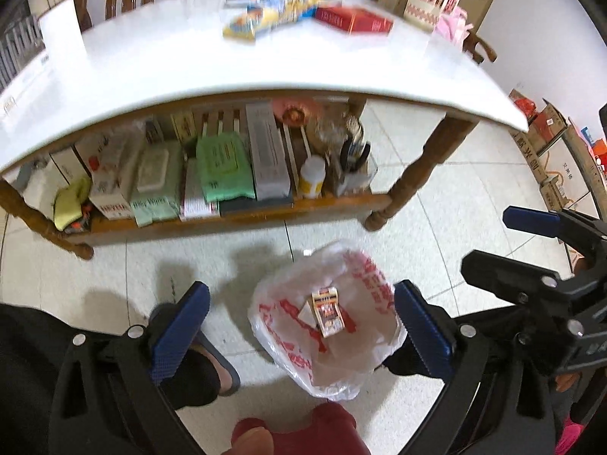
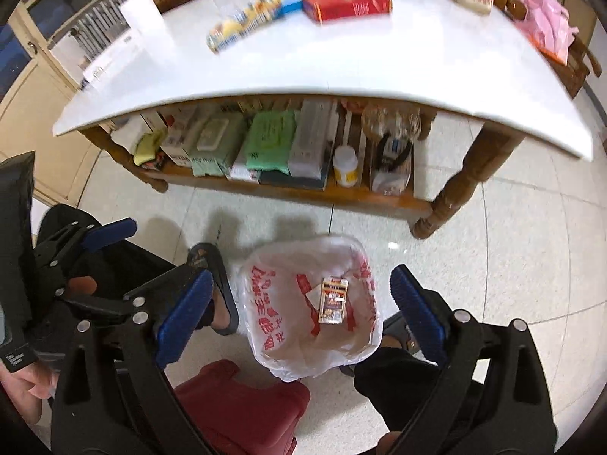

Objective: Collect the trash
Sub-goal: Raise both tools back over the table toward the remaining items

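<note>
A white plastic bag with red print (image 1: pixel 280 303) (image 2: pixel 265 303) stands open on the tiled floor, with a small printed carton (image 1: pixel 328 313) (image 2: pixel 334 300) lying inside. My left gripper (image 1: pixel 301 331) hangs above the bag, open, with nothing between its blue pads. My right gripper (image 2: pixel 301 314) is beside it, also open and empty; it shows at the right edge of the left wrist view (image 1: pixel 523 246). On the white table top (image 1: pixel 170 57) (image 2: pixel 379 57) lie yellow-and-blue wrappers (image 1: pixel 261 19) (image 2: pixel 246 22) and a red box (image 1: pixel 353 19) (image 2: pixel 347 3).
Under the table top, a wooden shelf (image 1: pixel 235 212) is packed with tissue packs, boxes and a bottle. Turned table legs (image 1: pixel 413 174) (image 2: pixel 455 189) stand near the bag. A person's sandalled feet (image 2: pixel 216 288) flank it, a red stool (image 2: pixel 242 405) is below, and cardboard boxes (image 1: pixel 550 144) line the right wall.
</note>
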`<state>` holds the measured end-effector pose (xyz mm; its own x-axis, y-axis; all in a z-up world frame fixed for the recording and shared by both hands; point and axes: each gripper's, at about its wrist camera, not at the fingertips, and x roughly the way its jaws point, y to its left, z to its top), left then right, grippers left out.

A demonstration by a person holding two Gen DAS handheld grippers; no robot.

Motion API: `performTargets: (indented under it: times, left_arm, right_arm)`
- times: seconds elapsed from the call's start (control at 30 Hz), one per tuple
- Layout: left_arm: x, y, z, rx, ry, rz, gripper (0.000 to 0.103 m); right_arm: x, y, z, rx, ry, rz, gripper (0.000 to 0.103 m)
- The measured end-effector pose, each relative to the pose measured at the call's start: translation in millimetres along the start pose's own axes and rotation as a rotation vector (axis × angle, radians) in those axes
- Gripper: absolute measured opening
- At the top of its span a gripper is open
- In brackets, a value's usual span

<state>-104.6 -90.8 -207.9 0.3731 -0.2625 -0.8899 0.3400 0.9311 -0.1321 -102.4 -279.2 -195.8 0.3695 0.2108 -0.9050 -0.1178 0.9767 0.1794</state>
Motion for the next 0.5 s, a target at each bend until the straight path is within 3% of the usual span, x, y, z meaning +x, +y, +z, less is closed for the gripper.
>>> performTargets:
  times: [0.27, 0.5]
  left_arm:
    - [-38.0, 6.5, 43.3, 0.056, -0.121, 0.018, 0.095]
    - [-52.1, 16.5, 88.0, 0.122, -0.196, 0.041, 0.095]
  right_arm:
    - [-59.1, 12.0, 34.8, -0.020, -0.101, -0.036, 0.096]
    - [-84.5, 9.7, 72.7, 0.012, -0.147, -0.056, 0.096]
